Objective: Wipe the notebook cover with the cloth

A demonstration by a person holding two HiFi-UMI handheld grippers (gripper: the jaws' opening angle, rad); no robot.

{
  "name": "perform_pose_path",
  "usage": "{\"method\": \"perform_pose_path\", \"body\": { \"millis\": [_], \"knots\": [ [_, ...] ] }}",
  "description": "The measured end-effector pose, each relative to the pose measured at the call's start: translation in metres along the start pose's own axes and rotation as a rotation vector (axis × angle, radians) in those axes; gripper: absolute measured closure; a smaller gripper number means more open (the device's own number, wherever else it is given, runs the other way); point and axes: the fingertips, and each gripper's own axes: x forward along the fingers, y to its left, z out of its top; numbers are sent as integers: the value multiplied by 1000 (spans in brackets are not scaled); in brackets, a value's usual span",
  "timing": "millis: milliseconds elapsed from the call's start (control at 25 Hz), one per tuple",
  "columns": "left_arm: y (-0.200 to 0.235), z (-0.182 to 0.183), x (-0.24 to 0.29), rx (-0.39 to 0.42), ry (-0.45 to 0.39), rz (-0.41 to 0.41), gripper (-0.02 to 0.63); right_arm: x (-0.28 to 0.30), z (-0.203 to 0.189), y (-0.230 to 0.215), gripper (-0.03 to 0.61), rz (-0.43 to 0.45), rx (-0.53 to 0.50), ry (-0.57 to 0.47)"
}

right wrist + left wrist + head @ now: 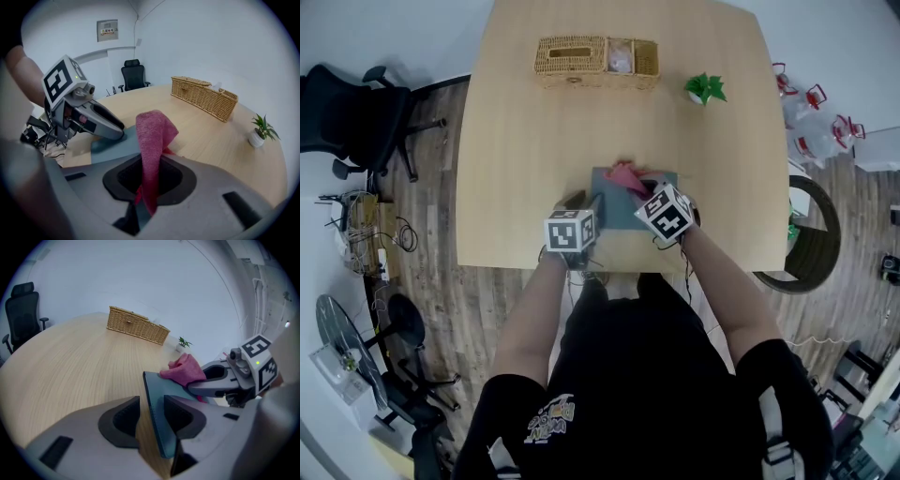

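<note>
Cloth at the notebook, close to the table's near edge

The left gripper [152, 416] has its jaws spread astride the notebook's [161, 397] left edge. The right gripper [150, 176] pinches the cloth [152, 136] over the cover's far part. Unclamped, the book might skid across the table [581, 112] under a hard stroke.

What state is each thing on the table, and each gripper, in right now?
Notebook: closed, flat on the table.
Cloth: bunched, over the notebook.
Left gripper: open, astride the notebook's edge.
Right gripper: shut on the cloth.
Wicker basket: upright, untouched.
Potted plant: upright.
</note>
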Motion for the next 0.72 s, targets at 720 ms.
{"method": "perform_pose_path", "body": {
  "millis": [720],
  "knots": [
    [-1,0,-2,-10,4,1,465,-24,-33,86,512,58,91,-14]
  ]
}}
